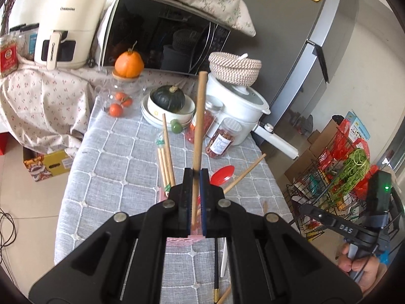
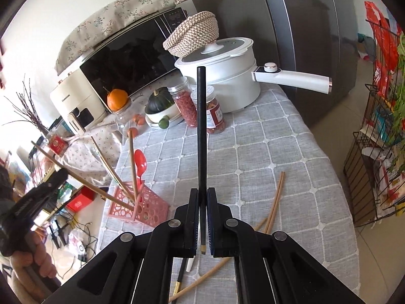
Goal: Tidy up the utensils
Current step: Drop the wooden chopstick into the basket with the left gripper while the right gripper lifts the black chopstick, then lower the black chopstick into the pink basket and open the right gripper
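The left claw (image 1: 196, 174) is clamped on a wooden chopstick (image 1: 198, 126); the right claw (image 2: 202, 192) grips a black chopstick (image 2: 201, 126). Only the right wrist view shows the pink basket (image 2: 149, 207) whole, near the counter's (image 2: 278, 152) left edge, holding three wooden chopsticks and a red spoon (image 2: 140, 163). Two more wooden chopsticks (image 2: 276, 197) lie right of it. The left wrist view alone shows "DAS" on the right claw's body. Two jars (image 2: 200, 107) stand far back.

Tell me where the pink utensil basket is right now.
In the right wrist view the pink utensil basket sits on the grey checked tablecloth at lower left, left of the right gripper, holding a red spoon and wooden chopsticks.
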Motion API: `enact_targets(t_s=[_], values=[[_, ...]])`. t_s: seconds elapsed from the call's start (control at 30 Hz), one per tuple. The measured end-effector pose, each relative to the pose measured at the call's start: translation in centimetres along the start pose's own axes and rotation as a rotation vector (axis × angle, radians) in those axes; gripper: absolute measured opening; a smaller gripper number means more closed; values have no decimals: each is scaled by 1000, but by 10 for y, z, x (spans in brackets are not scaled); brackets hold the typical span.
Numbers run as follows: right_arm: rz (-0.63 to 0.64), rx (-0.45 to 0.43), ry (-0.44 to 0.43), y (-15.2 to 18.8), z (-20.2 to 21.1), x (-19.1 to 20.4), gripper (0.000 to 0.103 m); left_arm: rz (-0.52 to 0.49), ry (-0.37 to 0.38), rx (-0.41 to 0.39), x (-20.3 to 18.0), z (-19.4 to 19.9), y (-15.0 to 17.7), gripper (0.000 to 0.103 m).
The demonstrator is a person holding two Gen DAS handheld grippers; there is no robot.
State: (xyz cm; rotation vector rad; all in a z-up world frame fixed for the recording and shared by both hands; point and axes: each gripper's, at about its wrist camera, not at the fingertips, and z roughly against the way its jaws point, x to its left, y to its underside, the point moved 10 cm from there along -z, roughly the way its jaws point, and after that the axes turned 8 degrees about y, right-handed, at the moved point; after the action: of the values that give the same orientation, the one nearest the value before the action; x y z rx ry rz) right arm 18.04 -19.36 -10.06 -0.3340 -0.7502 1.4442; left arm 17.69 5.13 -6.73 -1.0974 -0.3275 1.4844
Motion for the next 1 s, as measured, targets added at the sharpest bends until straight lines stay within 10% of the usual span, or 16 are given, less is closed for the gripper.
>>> enact_targets(t_s=[0.5,0.67,1.0], values=[[1,-25,-49,-3,13,11,6,62,-76,104,29,-41,19,7],[-14,-62,-88,-12,27,19,6,57,-88,109,32,-39,19,47],[-33,-168,-198,-32,49,59,6,45,-142,97,42,-11,16,75]])
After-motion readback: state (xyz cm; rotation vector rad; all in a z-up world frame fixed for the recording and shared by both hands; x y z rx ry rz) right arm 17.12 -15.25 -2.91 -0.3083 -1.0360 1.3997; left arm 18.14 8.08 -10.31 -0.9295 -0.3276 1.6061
